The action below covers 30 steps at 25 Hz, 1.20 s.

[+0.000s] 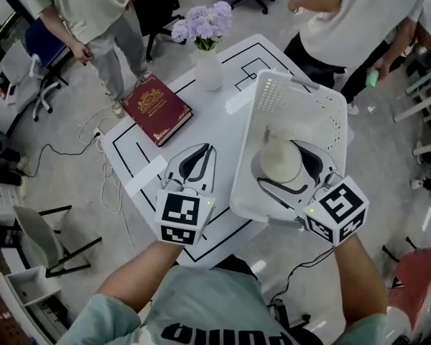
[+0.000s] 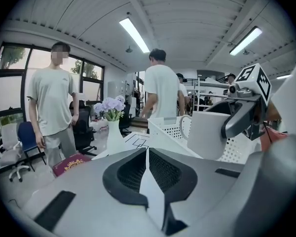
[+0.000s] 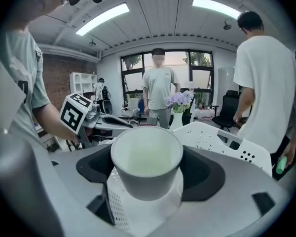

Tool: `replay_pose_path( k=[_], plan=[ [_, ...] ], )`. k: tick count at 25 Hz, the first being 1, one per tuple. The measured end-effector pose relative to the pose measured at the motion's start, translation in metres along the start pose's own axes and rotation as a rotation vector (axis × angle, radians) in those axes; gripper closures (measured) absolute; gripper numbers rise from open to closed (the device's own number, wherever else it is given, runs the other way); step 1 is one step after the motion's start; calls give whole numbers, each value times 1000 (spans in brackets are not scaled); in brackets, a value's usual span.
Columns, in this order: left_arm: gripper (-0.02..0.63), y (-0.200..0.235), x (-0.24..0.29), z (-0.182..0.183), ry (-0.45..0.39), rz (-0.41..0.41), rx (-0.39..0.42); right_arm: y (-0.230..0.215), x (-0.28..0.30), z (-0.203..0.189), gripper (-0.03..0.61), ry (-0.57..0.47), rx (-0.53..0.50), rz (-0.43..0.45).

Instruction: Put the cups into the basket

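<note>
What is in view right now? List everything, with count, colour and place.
cup: one, white, held over the basket's inside
basket: one, white, perforated, on the table's right side
table: one, white with black lines, under everything
book: one, dark red with gold print, flat on the table's left part
vase: one, white, upright at the table's far side
flowers: one bunch, purple, in the vase
bystanders: at least two, pale shirts, standing beyond the table
cables: a few, dark, on the floor left of the table
left gripper: one, grey, jaws together, empty
right gripper: one, grey, clamped on the cup
</note>
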State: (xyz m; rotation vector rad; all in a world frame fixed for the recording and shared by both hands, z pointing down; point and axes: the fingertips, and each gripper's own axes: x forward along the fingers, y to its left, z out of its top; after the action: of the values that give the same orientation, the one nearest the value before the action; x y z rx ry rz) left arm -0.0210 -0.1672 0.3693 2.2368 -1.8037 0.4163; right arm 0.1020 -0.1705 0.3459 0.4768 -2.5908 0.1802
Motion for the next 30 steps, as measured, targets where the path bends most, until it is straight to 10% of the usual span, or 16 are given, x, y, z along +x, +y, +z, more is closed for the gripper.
replay_pose_path(
  k=[30],
  plan=[
    [606,12,60,-46,103,-19,-73,2,66,-120,189,399,-147,201]
  ],
)
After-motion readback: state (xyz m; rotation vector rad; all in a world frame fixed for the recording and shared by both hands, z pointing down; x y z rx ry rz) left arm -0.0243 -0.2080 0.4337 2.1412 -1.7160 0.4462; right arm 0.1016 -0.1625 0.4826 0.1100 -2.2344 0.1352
